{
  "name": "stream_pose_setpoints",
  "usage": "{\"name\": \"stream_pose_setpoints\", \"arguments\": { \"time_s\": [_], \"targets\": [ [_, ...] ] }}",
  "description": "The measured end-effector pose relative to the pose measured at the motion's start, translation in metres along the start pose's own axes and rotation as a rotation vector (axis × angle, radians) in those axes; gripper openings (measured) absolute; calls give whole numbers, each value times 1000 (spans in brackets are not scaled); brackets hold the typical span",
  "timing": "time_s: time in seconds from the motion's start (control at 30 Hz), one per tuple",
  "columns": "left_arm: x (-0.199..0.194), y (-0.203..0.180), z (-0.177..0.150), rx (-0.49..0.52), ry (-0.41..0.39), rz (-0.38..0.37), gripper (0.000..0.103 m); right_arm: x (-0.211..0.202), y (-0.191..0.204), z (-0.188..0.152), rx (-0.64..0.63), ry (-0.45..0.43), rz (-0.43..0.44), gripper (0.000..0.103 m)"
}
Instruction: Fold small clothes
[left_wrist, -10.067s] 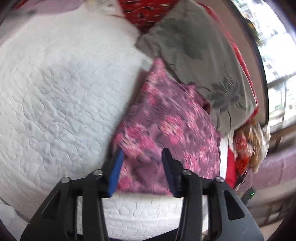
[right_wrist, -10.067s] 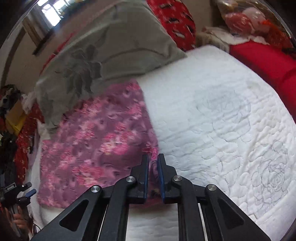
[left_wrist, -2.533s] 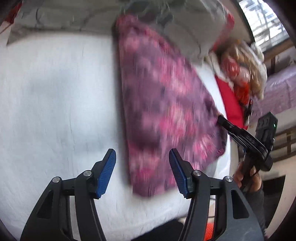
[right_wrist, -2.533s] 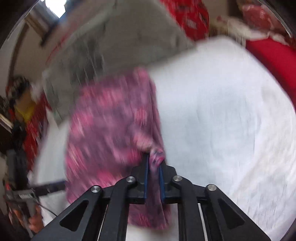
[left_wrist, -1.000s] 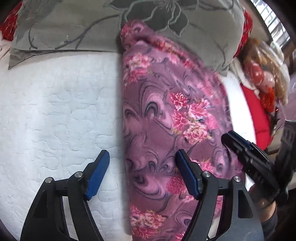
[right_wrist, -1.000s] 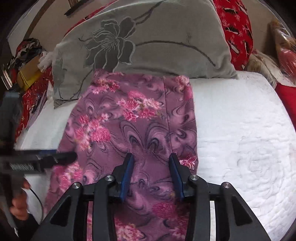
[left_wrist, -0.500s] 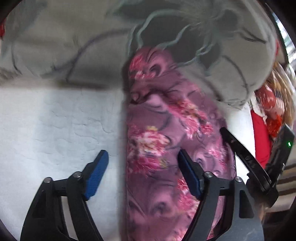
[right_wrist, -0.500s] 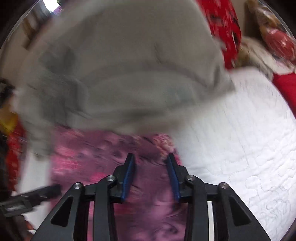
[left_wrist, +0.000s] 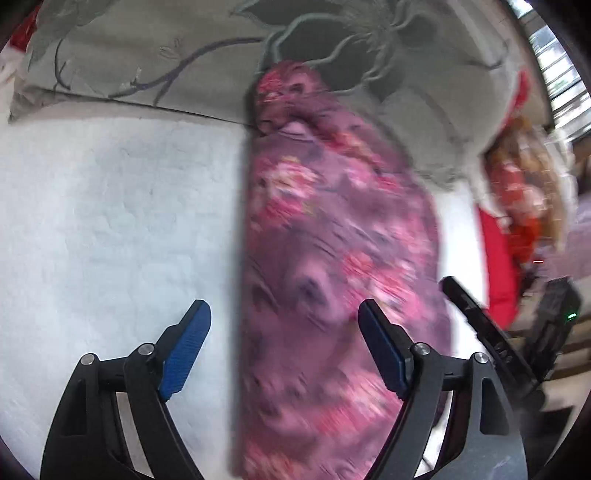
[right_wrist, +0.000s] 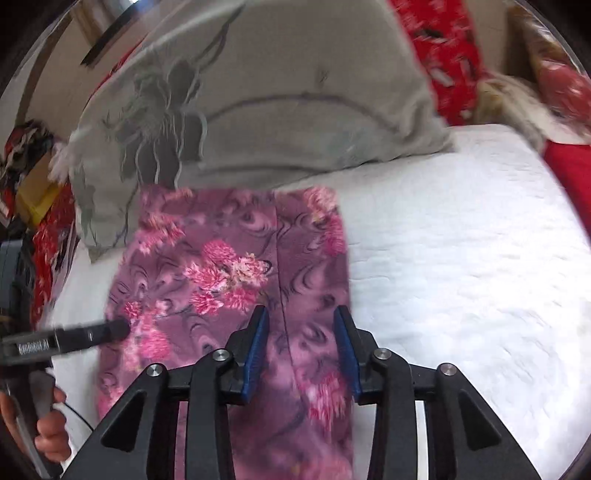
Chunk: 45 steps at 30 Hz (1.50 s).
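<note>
Both jaws stand apart and empty, the left gripper (left_wrist: 284, 347) wide and the right gripper (right_wrist: 301, 350) narrower, just opening, over the floral garment (right_wrist: 236, 280), which lies folded lengthwise on the white quilt (right_wrist: 461, 258) against the grey pillow (right_wrist: 280, 92), a crosswise fold seemingly left.

The left gripper (left_wrist: 284, 343) hangs above a white quilted bedcover (left_wrist: 110, 221) with its blue-padded jaws spread wide and pressing on nothing, the left pad over bare quilt and the right pad over a purple floral garment (left_wrist: 332, 258). The garment lies in a long strip running away from the camera, its far end bunched against a grey flower-patterned pillow (left_wrist: 184, 62). At the right edge the black fingers of the right gripper (left_wrist: 480, 325) reach in beside the cloth, with blurred red fabric (left_wrist: 498, 266) behind them.
</note>
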<state>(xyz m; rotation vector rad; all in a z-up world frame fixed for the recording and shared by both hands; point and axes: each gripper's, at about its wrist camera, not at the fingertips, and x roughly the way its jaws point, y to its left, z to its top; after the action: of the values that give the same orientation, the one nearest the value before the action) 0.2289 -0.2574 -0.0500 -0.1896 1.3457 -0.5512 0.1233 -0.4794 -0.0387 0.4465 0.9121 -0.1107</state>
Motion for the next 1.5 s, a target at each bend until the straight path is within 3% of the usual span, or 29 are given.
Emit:
{"name": "stream_pose_setpoints", "arguments": {
  "time_s": [0.07,0.1,0.13,0.17,0.23,0.3,0.4,0.47,0.57,0.63,0.7,0.8,0.83,0.87,0.9,0.93,1.03,1.2,1.37,1.5],
  "targets": [
    [-6,5,-11,-20,-12,-6,82,-18,-1,-10,3,-36,82,40],
    [0,8,-17,-23,2,4,82,-20,-1,-19,-21,-33,82,42],
    [12,10,-23,-21,48,29,82,-17,-2,-27,-51,-4,37,42],
    [15,9,-29,-16,64,31,82,-5,-1,-38,-109,64,-64,44],
    [5,7,-33,0,43,9,82,-8,-3,-39,-124,39,-74,51],
    [0,14,-32,-40,49,-56,82,-22,-20,-31,-7,16,-50,55],
    [-7,37,-25,-152,68,-175,82,-33,-62,-25,234,-37,68,56],
    [-1,46,-23,-196,96,-242,82,-25,-74,-28,302,-18,130,56],
    [11,37,-18,-199,128,-294,82,1,-66,-33,300,46,275,58],
    [22,27,-16,-192,163,-332,84,12,-52,-26,258,43,342,67],
    [24,26,-16,-203,165,-331,86,24,-41,-15,258,68,430,69],
    [18,35,-12,-236,152,-346,86,39,-24,-8,256,84,403,69],
    [15,36,-13,-235,139,-339,81,40,-20,-7,245,85,377,63],
    [13,34,-12,-216,134,-312,64,41,-13,-5,228,86,337,57],
    [11,34,-10,-186,134,-274,53,41,-6,-5,196,80,306,39],
    [10,32,-9,-143,133,-226,43,39,-2,-6,172,73,289,30],
    [-5,31,-12,-110,99,-210,28,25,18,-5,92,25,188,21],
    [-48,27,-23,-39,37,-161,26,-3,54,-8,-13,-47,60,20],
    [-92,31,-37,-9,-19,-159,26,-46,82,-19,-57,-114,68,20],
    [-128,51,-55,9,-51,-123,26,-64,110,-35,-69,-114,93,20]
  ]
}}
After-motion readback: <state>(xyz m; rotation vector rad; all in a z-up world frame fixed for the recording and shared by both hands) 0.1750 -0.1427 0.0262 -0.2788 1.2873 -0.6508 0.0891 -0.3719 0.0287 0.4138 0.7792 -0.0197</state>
